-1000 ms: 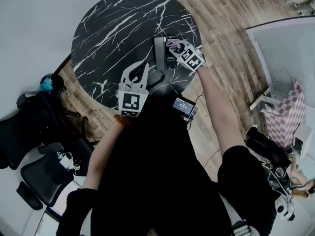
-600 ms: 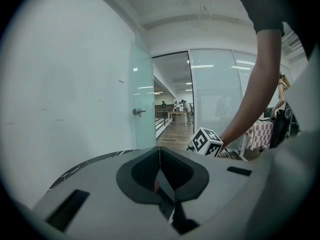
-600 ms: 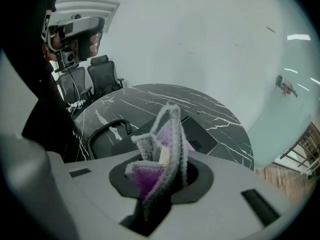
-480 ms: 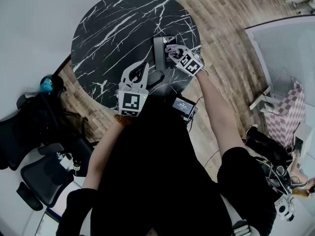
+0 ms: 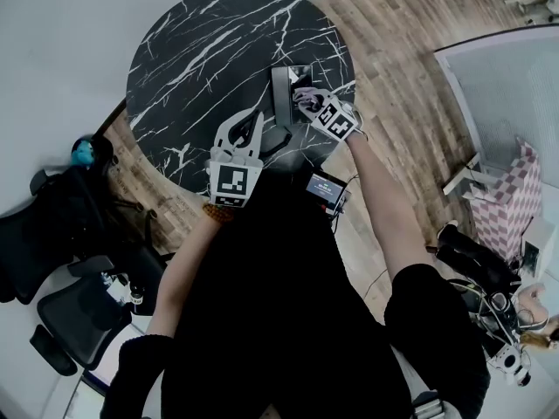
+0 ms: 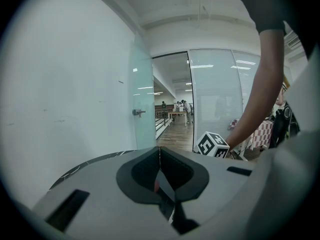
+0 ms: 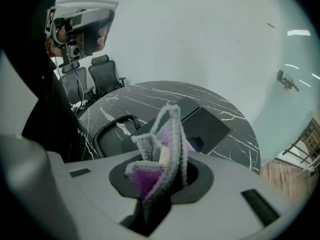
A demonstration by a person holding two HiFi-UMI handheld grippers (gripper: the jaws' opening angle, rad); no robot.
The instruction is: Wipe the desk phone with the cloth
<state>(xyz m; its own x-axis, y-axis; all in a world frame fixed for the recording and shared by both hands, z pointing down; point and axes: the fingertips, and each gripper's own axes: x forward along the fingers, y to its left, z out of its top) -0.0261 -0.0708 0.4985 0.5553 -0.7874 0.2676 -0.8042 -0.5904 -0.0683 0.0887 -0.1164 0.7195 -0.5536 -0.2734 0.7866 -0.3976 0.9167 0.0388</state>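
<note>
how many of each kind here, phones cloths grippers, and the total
desk phone: 1
cloth: 1
grippers: 2, the left gripper and the right gripper
total: 4

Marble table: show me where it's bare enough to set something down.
Bare: far and left stretch of the marble table, from the desk phone out to the rim. Crowded: the near right edge: phone, coiled cord, left tongs, right tongs with cloth.
</note>
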